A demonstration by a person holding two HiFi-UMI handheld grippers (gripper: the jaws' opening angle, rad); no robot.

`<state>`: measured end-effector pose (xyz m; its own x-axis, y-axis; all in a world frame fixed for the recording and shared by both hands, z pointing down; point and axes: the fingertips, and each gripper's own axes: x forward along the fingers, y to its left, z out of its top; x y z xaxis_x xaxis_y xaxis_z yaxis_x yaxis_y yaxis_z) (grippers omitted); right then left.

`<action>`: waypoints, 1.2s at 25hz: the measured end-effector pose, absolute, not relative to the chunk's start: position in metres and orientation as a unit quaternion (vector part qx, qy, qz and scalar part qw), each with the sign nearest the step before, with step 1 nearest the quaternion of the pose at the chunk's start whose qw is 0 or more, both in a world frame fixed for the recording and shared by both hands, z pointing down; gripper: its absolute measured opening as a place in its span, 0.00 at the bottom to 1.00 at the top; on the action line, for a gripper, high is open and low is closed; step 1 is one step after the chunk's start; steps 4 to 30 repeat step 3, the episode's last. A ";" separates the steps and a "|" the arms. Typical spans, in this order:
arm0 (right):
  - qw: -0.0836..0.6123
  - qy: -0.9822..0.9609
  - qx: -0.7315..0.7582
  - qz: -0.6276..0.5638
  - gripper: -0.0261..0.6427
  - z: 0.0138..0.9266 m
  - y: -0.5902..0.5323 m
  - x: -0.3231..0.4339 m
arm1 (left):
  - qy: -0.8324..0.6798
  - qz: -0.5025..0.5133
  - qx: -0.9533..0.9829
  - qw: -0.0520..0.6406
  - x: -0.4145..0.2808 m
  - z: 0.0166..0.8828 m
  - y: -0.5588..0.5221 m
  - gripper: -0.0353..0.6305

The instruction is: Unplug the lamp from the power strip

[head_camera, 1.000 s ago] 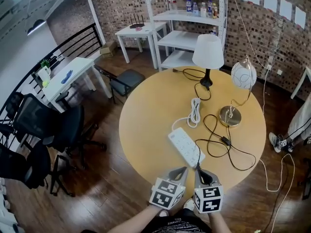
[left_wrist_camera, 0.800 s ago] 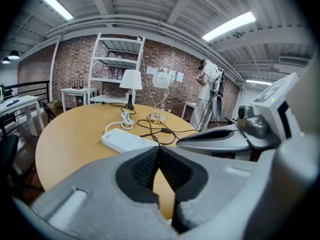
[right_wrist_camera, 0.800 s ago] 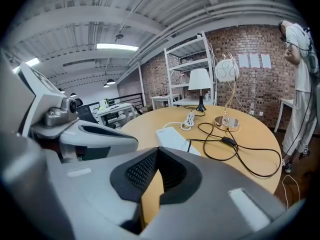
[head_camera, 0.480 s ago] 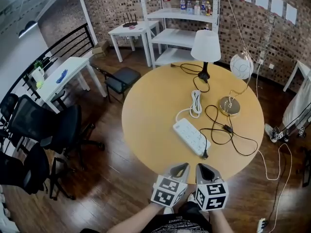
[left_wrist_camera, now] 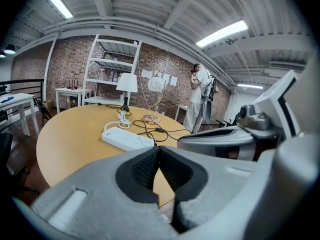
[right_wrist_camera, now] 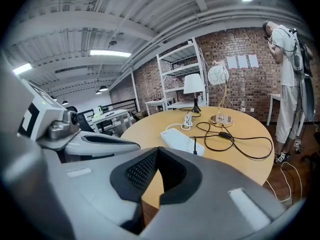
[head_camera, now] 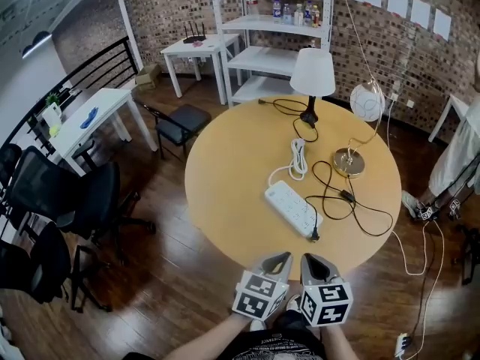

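A white power strip (head_camera: 292,208) lies mid-table on the round wooden table (head_camera: 225,193). A black plug (head_camera: 315,236) lies loose on the wood at the strip's near end, and its black cord (head_camera: 360,220) loops back to the gold lamp base (head_camera: 349,162) with a globe shade (head_camera: 366,102). My left gripper (head_camera: 280,259) and right gripper (head_camera: 308,260) hang side by side off the table's near edge, both shut and empty. The left gripper view shows the strip (left_wrist_camera: 127,139) beyond closed pads, and the right gripper view shows the strip (right_wrist_camera: 181,140) and plug (right_wrist_camera: 194,146).
A white-shaded lamp (head_camera: 313,72) stands at the far table edge with its own black cord. Behind it is a white shelf (head_camera: 277,36). Black office chairs (head_camera: 75,201) crowd the left. A person (head_camera: 461,156) stands at the right, with cables on the floor.
A second ago my right gripper held the plug at the strip's end. It has let go; the plug lies on the table. Both grippers have drawn back off the near edge.
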<state>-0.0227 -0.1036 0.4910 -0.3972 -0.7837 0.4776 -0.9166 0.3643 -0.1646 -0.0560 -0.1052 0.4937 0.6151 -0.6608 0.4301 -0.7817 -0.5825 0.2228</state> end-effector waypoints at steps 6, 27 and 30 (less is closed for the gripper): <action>0.159 -0.810 0.527 0.204 0.04 0.489 -0.099 -0.028 | -0.408 0.149 0.879 0.197 -0.059 0.491 -0.101 0.05; 0.159 -0.810 0.527 0.204 0.04 0.489 -0.099 -0.028 | -0.408 0.149 0.879 0.197 -0.059 0.491 -0.101 0.05; 0.159 -0.810 0.527 0.204 0.04 0.489 -0.099 -0.028 | -0.408 0.149 0.879 0.197 -0.059 0.491 -0.101 0.05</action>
